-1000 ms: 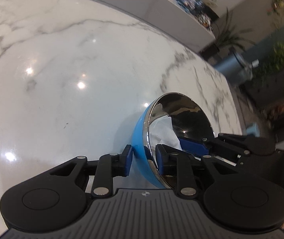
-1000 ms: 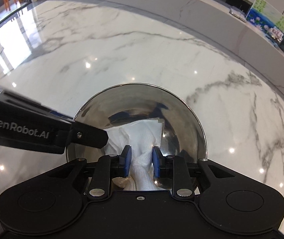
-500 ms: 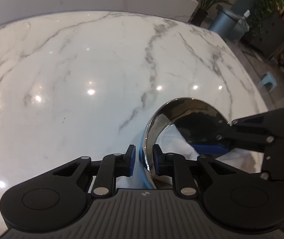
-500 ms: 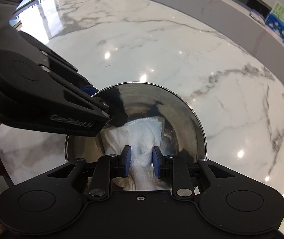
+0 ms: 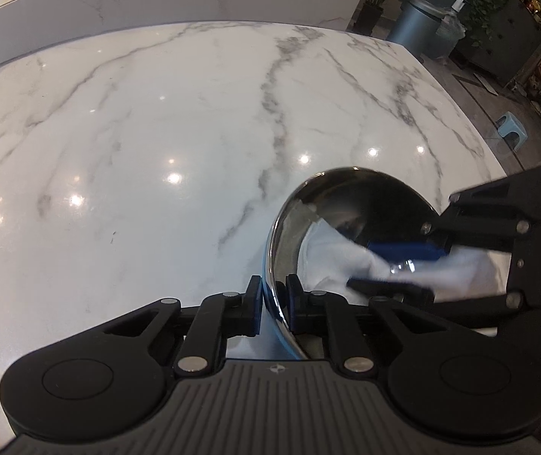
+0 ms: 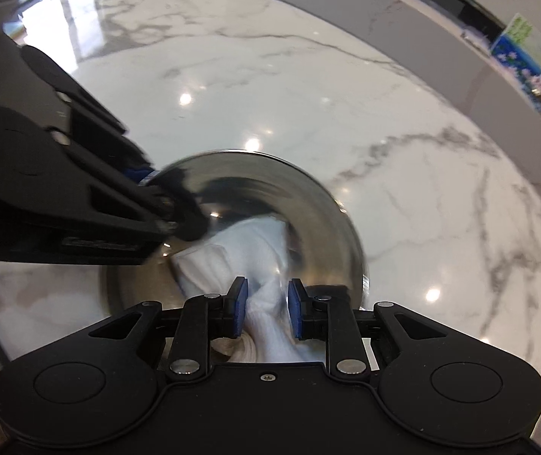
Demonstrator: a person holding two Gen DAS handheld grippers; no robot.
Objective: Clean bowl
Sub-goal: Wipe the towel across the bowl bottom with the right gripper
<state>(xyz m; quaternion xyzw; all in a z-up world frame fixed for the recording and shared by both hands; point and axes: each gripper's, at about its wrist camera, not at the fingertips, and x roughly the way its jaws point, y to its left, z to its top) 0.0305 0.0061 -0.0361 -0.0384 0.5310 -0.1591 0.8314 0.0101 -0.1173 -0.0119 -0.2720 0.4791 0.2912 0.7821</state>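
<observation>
A steel bowl (image 5: 350, 204) with a blue outside sits on the white marble table (image 5: 157, 132). My left gripper (image 5: 273, 303) is shut on the bowl's near rim, one finger outside and one inside. My right gripper (image 6: 266, 311) is shut on a white cloth (image 6: 232, 261) that lies pressed inside the bowl (image 6: 308, 220). In the left wrist view the right gripper (image 5: 399, 265) reaches into the bowl from the right with the cloth (image 5: 342, 261). In the right wrist view the left gripper (image 6: 153, 178) holds the rim at the left. The right view is blurred by motion.
A white marble ledge (image 5: 157, 3) runs along the far side of the table. A grey bin (image 5: 422, 26), plants and a small blue stool (image 5: 509, 125) stand on the floor beyond the table's right edge. A picture card (image 6: 528, 49) stands on the ledge.
The left gripper has swung round with the bowl, so the bowl lies flatter and more to the right. The cloth has shifted inside the bowl with the right gripper.
</observation>
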